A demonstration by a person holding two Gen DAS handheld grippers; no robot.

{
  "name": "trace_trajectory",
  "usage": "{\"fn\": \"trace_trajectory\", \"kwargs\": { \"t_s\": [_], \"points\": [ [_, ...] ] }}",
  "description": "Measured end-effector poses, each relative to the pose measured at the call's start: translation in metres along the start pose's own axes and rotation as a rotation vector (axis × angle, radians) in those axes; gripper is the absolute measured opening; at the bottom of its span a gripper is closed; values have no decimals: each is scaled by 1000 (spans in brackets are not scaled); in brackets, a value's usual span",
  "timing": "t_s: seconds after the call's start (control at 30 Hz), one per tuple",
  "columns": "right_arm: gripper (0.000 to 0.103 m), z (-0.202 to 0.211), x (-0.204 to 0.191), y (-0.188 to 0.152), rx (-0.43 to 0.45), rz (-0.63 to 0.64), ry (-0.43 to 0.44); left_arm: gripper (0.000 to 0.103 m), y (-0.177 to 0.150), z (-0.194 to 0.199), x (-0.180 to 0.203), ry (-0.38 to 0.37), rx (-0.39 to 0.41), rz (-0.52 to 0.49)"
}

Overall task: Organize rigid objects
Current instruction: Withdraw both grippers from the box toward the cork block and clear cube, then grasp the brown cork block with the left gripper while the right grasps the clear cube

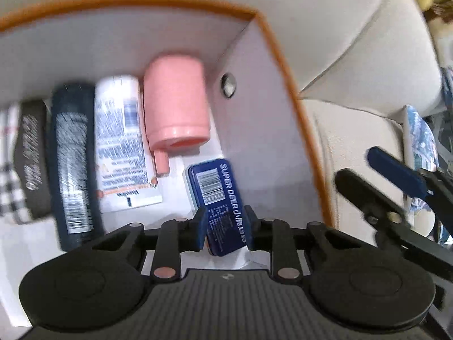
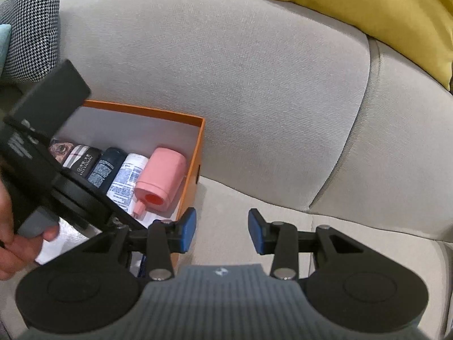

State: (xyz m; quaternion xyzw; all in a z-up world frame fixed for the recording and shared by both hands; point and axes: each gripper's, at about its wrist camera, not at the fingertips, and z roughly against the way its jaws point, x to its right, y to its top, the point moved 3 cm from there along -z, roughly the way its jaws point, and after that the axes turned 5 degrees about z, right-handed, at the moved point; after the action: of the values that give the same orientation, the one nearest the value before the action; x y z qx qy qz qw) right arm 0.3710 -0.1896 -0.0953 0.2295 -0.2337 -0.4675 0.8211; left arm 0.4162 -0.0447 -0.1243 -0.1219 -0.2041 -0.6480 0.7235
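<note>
My left gripper (image 1: 225, 228) is shut on a blue "SUPER DEER" tin (image 1: 219, 204), held tilted inside the orange-rimmed white box (image 1: 271, 42), near its right wall. In the box lie a pink container (image 1: 175, 107), a white tube (image 1: 121, 141), a dark bottle (image 1: 72, 164) and a dark case (image 1: 31, 155) side by side. My right gripper (image 2: 222, 231) is open and empty over the sofa seat, just right of the box (image 2: 198, 153). The pink container (image 2: 161, 178) and the bottles also show in the right wrist view.
The box sits on a beige sofa seat (image 2: 283, 226) against the backrest (image 2: 226, 85). A yellow cushion (image 2: 382, 14) lies at the upper right, a houndstooth cushion (image 2: 31, 28) at the upper left. A patterned packet (image 1: 419, 147) stands right of the box.
</note>
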Motion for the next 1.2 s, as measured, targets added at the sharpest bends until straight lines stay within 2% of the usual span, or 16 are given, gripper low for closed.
{"fn": "trace_trajectory", "kwargs": {
  "t_s": [0.17, 0.37, 0.57, 0.77, 0.8, 0.87, 0.93, 1.0, 1.07, 1.2],
  "points": [
    [42, 27, -4, -6, 33, -47, 21, 29, -28, 53, 13, -39, 94, -81],
    [42, 70, -13, -37, 86, -154, 53, 29, -87, 99, 16, -56, 184, -131],
    [50, 85, -34, -97, 21, -251, 81, 34, -145, 96, 10, -5, 223, -69],
    [55, 79, -52, -164, -60, -412, 92, 64, -186, 70, -1, 45, 242, 12],
    [55, 77, -56, -173, -71, -426, 96, 70, -190, 64, -1, 64, 249, 21],
    [55, 73, -61, -188, -89, -432, 75, 73, -195, 57, -2, 99, 240, 47],
    [55, 71, -64, -197, -96, -423, 65, 81, -196, 50, 0, 121, 235, 59],
    [55, 72, -65, -201, -84, -427, 104, 85, -195, 43, 4, 140, 238, 56],
    [59, 71, -64, -202, -75, -431, 122, 85, -193, 37, 9, 169, 253, 50],
    [59, 65, -64, -206, -82, -438, 149, 86, -190, 24, 13, 201, 233, 50]
  ]
}}
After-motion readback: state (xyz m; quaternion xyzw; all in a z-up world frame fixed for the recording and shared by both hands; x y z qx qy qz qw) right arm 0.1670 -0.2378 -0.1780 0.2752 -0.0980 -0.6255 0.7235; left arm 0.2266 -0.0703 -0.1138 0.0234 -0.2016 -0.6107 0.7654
